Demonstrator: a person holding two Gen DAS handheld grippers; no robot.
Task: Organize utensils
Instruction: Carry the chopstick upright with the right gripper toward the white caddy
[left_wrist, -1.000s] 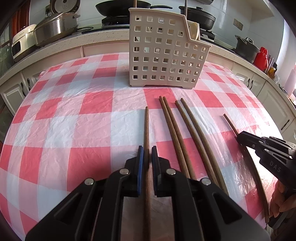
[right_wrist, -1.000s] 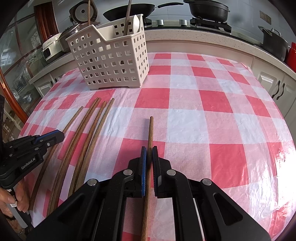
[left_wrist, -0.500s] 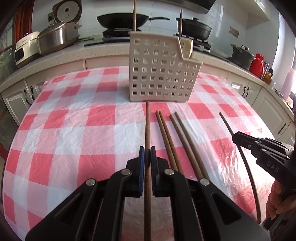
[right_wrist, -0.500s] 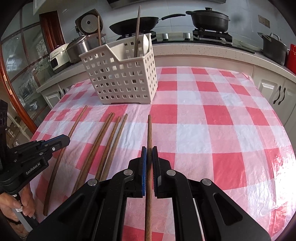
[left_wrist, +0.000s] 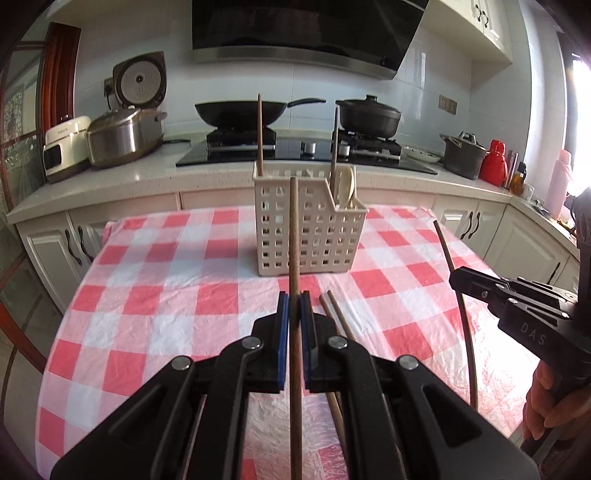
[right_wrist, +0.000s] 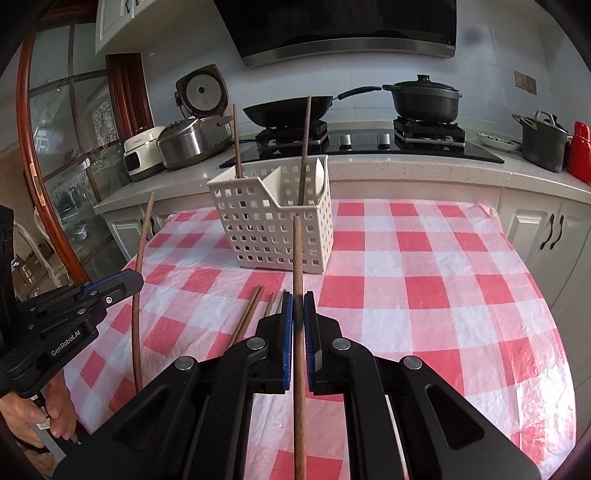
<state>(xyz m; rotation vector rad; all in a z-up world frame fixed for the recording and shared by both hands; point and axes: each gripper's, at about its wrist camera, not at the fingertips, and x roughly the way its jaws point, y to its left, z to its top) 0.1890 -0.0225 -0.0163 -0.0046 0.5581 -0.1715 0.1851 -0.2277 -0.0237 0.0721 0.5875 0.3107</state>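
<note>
the left gripper is clamped on one long brown wooden chopstick, and the right gripper on another, both at frame centre. four more chopsticks lie on the red-and-white checked tablecloth below the white perforated plastic basket, which holds two.

both wrist views look down along their fingers — sharing the white basket ahead.
</note>
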